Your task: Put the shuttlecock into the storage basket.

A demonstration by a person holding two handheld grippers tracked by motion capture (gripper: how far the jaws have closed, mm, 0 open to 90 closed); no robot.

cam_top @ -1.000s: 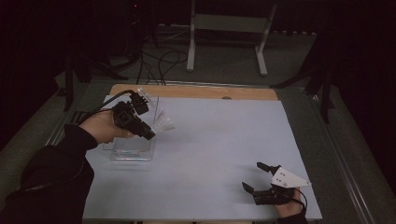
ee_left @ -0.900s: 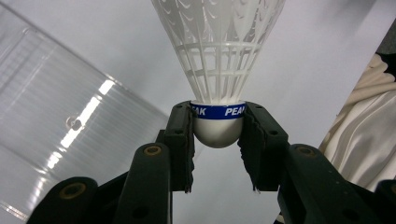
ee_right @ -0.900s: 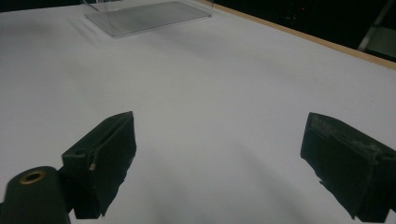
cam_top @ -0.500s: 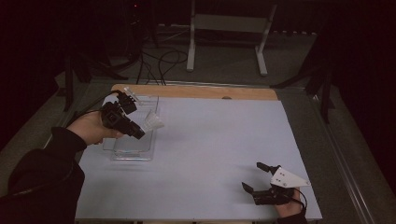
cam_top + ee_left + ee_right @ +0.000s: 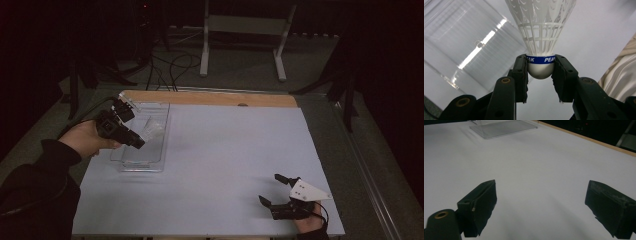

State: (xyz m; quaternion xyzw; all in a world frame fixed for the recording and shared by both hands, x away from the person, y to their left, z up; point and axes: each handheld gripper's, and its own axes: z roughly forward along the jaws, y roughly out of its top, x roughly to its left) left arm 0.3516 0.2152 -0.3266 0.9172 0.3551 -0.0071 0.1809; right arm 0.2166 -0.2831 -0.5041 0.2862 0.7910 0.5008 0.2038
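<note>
Left gripper view: left gripper (image 5: 541,75) is clamping its two black pads on the rounded white cork of a shuttlecock (image 5: 541,37), just under the blue band lettered "PEAK". Jaws are closed onto the cork from both sides. The shuttlecock's long axis is running straight out along the jaws, cork toward the gripper body, white plastic skirt flaring away.

High view: left gripper (image 5: 131,139) is hanging over the clear plastic tray (image 5: 150,165) at the left side of the white mat (image 5: 225,150), skirt of the shuttlecock (image 5: 150,131) pointing toward the mat's middle and slightly away from the person. The tray is sitting close to the mat's left edge, its far end near the wooden strip (image 5: 210,98) along the table's far side. Wide bare mat is lying open between tray and right gripper.

Right gripper (image 5: 275,190) is resting at the near right corner of the mat, well apart from the tray. Right gripper view: its jaws are standing wide apart with nothing between them, bare mat ahead, the tray (image 5: 499,127) far off.
</note>
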